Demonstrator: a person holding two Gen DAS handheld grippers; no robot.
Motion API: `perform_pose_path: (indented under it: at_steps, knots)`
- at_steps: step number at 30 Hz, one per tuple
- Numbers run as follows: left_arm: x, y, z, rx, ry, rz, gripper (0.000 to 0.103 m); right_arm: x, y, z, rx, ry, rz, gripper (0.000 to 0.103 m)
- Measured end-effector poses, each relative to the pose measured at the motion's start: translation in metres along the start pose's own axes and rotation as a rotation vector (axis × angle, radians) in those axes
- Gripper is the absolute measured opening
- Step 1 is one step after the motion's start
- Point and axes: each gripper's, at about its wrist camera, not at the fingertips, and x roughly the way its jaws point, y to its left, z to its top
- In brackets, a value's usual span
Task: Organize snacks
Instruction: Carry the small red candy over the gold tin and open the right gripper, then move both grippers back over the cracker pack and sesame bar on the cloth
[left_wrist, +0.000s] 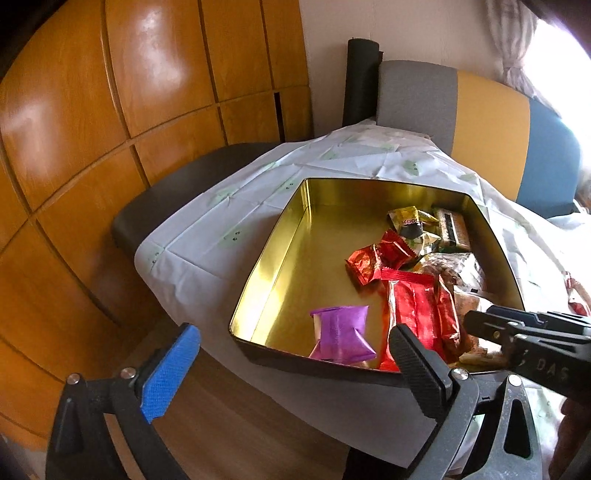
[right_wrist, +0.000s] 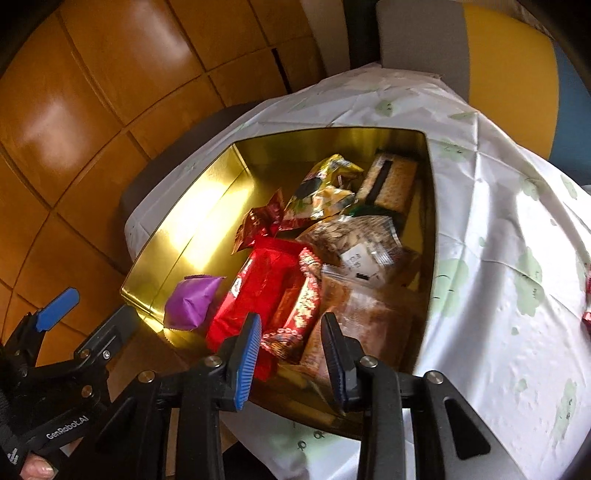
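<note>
**Operator:** Snacks sit in the gold-lined tin (left_wrist: 280, 258) at centre frame on the white tablecloth (left_wrist: 207, 236). Going left to right in my left wrist view: bare gold floor, then the purple packet (left_wrist: 341, 338) alone near the front wall, then red wrappers (left_wrist: 413, 314) and the heap against the right wall.

**Observer:** And your grippers?

**Operator:** My left gripper (left_wrist: 291, 363) is spread fully wide at the bottom of the frame, nothing between its fingers. The right gripper (right_wrist: 291, 354) hangs over the tin's near edge, lower centre in its own view, jaws parted a little and empty, with the red packets (right_wrist: 258, 291) just beyond the tips.

**Observer:** What worries you?

**Operator:** The two tools are close together at the tin's near corner; I judge they could knock each other if both reach in. That narrow right opening may skid off a glossy wrapper, or pinch two overlapping packets. A push on the near wall could slide the tin on the cloth.
</note>
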Motion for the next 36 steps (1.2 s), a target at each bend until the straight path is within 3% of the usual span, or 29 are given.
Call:
perform_pose_path:
  at_steps: [18,36]
  knots:
    - [-0.021,-0.024,0.000,0.052,-0.034,-0.035,0.103,-0.053,-0.044,0.002,0.022,-0.106,-0.107,0.034]
    - [-0.027,-0.051,-0.001,0.117,-0.029,-0.092,0.103,-0.133,-0.172,-0.010,0.209,-0.170,-0.305,0.034]
